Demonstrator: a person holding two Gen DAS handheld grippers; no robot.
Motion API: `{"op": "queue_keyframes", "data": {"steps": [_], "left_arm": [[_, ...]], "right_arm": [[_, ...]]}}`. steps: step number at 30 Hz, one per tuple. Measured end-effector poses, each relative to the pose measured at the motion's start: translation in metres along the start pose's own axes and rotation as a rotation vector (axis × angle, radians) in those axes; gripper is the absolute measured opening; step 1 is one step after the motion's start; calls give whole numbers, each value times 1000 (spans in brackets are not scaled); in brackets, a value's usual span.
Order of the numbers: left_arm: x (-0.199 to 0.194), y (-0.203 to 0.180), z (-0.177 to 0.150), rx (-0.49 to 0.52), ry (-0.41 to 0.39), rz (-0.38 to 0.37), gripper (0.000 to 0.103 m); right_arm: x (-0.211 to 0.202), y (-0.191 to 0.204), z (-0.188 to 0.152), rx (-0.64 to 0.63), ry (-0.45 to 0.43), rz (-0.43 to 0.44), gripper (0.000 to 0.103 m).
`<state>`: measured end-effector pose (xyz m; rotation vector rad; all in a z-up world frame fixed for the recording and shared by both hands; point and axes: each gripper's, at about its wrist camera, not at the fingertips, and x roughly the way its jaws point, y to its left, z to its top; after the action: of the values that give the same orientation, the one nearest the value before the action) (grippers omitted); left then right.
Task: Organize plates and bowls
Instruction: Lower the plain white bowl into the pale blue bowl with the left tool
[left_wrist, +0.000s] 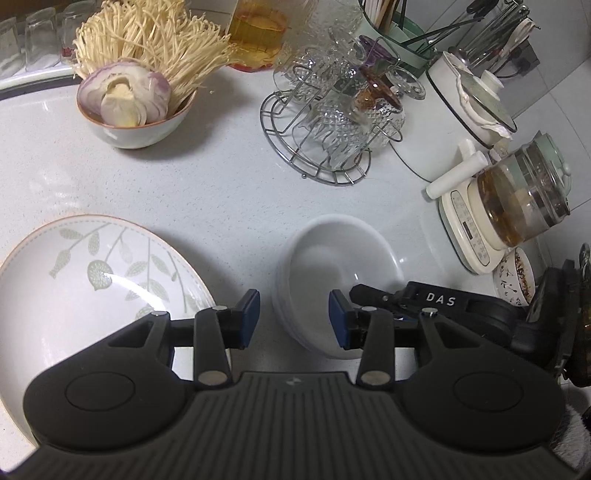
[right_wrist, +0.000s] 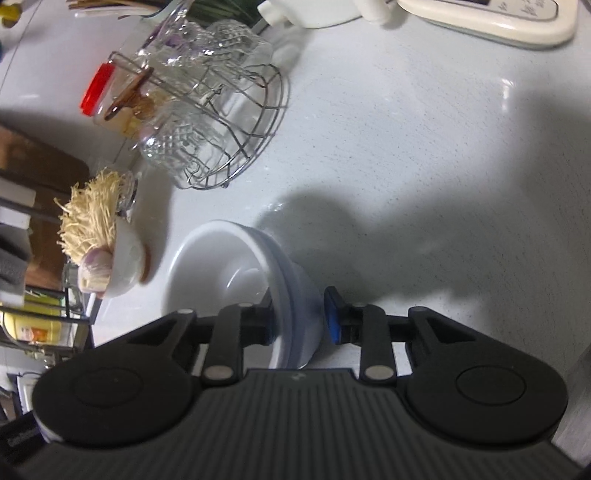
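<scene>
My right gripper (right_wrist: 297, 317) straddled the rim of the white bowls (left_wrist: 332, 273), a nested stack on the table (left_wrist: 229, 184). 1 finger sat inside the stack and the blue pad (right_wrist: 332, 317) sat just outside the wall; I could not tell whether the pads pressed it. My left gripper (left_wrist: 293, 319) hung spread and empty, just above the table between the leaf plate (left_wrist: 74, 280) and the bowls. The plate lay flat beside them. Farther back stood a bowl of onion and mushrooms (left_wrist: 136, 110), a wire rack of glasses (left_wrist: 325, 122) and a kettle (left_wrist: 524, 199).
</scene>
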<state>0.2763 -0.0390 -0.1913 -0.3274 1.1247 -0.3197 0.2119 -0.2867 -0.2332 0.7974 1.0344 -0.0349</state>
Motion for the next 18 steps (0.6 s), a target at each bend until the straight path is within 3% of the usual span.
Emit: {"op": "queue_keyframes", "data": {"steps": [6,18], "left_arm": [[0,-14,7,18,0,3,47],[9,-45,-2,94,29,-29,57]], "right_arm": [[-1,-2,-1,-4,-5,-9,19],[-31,-29,-5,4,-39,-66,18]]}}
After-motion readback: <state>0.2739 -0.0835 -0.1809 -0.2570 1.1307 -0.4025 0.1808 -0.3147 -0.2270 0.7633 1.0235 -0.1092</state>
